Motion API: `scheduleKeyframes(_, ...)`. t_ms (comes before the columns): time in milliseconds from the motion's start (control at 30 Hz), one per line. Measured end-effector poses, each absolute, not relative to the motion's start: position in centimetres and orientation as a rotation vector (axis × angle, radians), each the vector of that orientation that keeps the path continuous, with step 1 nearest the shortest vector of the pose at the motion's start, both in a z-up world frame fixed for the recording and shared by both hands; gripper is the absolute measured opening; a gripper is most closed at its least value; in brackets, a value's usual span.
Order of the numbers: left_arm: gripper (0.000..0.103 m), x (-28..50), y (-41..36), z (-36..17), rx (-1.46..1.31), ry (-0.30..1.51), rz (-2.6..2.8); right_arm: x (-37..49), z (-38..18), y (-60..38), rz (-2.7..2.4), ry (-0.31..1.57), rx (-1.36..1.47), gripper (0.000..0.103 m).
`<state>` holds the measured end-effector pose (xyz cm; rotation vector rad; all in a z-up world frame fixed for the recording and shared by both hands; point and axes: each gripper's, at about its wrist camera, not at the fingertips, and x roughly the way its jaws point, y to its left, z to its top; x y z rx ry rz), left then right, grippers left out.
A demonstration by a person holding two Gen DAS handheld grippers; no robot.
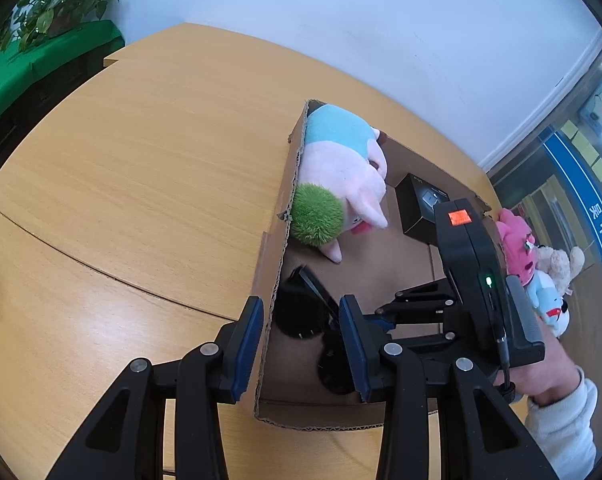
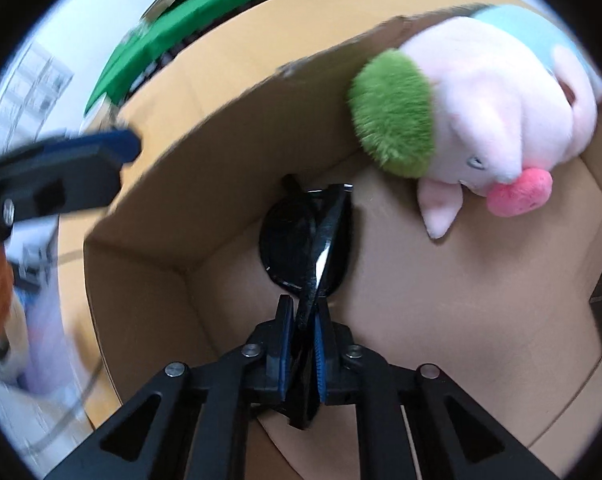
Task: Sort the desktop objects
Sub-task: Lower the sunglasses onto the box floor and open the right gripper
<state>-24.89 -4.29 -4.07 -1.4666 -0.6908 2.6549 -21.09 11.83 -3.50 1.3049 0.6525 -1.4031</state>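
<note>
we start with the counter (image 1: 141, 168), a wide wooden top with the cardboard box (image 1: 279, 216) standing open on it. inside the box a pink plush pig (image 1: 341, 168) with a green tuft leans in the far corner against the left wall, and a small black box (image 1: 415, 208) sits deeper in, by the far wall.

we judge the step in hand to be setting the black sunglasses (image 2: 307, 240) down in the box. the right gripper (image 2: 301, 344) has its fingers drawn narrow and pinching the folded glasses near one end, low inside the box and close to the near left corner. to do this well we keep the glasses clear of the cardboard wall, lower until the lenses lie on the floor of the box, then part the fingers only a little so nothing flicks sideways into the pig.

the long axis of the sunglasses runs straight on from the right gripper's fingers, the free end pointing away towards the wall below the pig's green tuft.

the left gripper (image 1: 301, 344) has its fingers wide with nothing between them, straddling the box's left wall, so it could steady the box.
</note>
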Motion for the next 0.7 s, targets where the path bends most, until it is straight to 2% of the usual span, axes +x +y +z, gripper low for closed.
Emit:
scheduleKeyframes(233, 0.038, -24.5, -4.9, -4.1, -1.473, -0.704, 2.667, -21.0, -3.4, 11.7, -1.254, 0.818, 1.219, 0.008)
scheduleKeyframes(700, 0.038, -24.0, -5.5, -4.0, -1.492, -0.689, 2.686, -20.4, -2.7, 11.5, -1.030, 1.010, 1.082, 0.008)
